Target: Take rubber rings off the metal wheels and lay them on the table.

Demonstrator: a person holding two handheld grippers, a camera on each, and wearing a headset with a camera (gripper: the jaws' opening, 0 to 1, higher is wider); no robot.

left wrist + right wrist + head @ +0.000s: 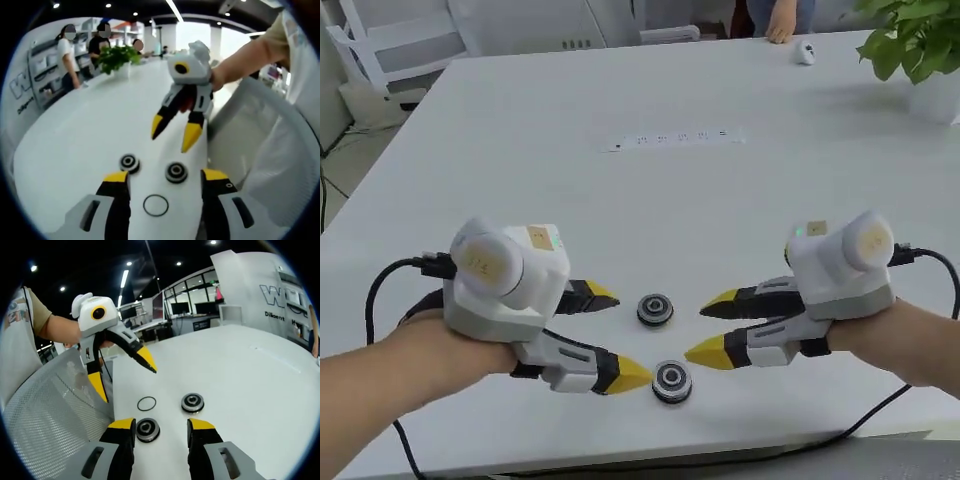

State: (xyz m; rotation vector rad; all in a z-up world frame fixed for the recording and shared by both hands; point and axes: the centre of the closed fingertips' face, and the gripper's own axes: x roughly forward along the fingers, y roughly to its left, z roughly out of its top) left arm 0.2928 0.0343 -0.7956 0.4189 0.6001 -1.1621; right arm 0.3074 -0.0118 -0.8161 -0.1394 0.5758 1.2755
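Two small metal wheels with dark rims lie near the table's front edge, one farther back and one nearer me. They lie between my two grippers. My left gripper is open and points right at them. My right gripper is open too and points left. A loose black rubber ring lies flat on the table between the left jaws, short of both wheels. In the right gripper view the ring lies beyond the near wheel, left of the other wheel.
A white power strip lies flat mid-table. A potted plant stands at the back right, with a small white object nearby. A person's hand rests at the far edge. Cables trail off the front edge.
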